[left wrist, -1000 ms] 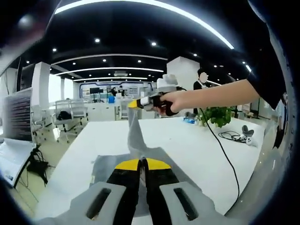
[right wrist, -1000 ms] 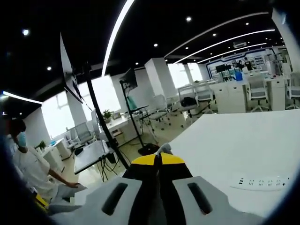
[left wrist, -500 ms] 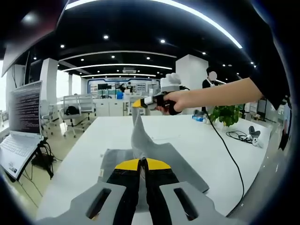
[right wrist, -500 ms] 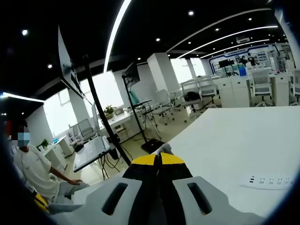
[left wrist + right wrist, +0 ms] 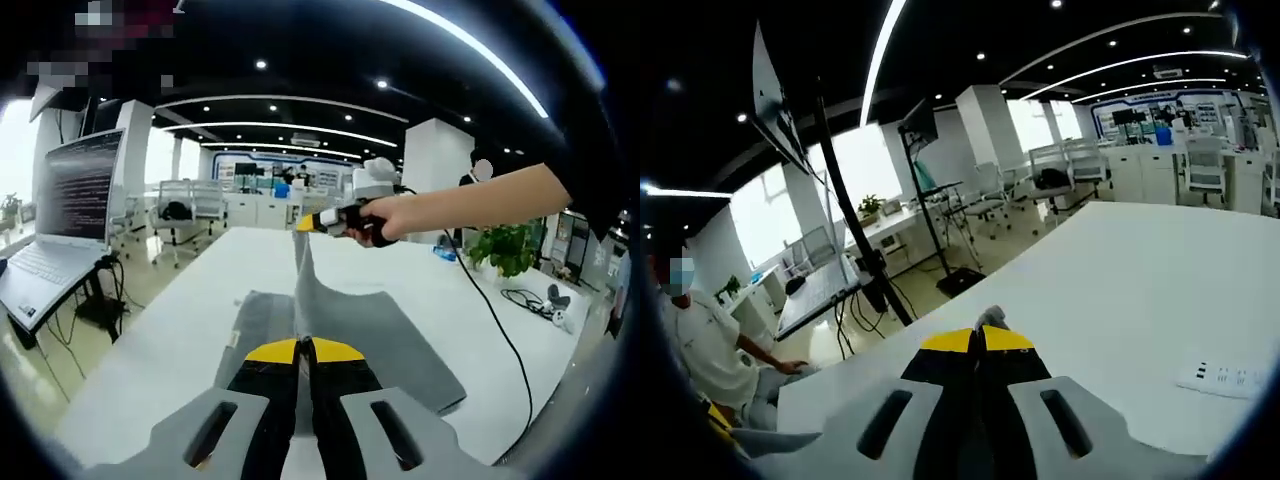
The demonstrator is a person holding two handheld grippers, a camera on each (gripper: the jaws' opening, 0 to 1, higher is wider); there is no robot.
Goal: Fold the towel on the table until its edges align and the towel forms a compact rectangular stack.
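Observation:
A grey towel [image 5: 390, 340] lies on the white table [image 5: 190, 340] in the left gripper view, one edge pulled up into a taut ridge [image 5: 303, 285]. My left gripper [image 5: 304, 349] is shut on the near end of that ridge. At the far end my right gripper [image 5: 318, 223], held by a hand, is shut on the towel's raised corner above the table. In the right gripper view, my right gripper [image 5: 978, 341] stands shut with a scrap of grey towel [image 5: 991, 317] poking out past its tips.
A laptop [image 5: 65, 210] on a stand sits off the table's left side. A black cable [image 5: 490, 330] trails over the table at right, with a plant [image 5: 510, 250] behind. A white power strip [image 5: 1225, 379] lies on the table [image 5: 1120, 300]. A seated person [image 5: 700, 350] is off its edge.
Both views have shifted with the hands. The towel's lifted edge is held higher and tighter between the grippers, and more of the flat towel shows below. Both grips are unchanged.

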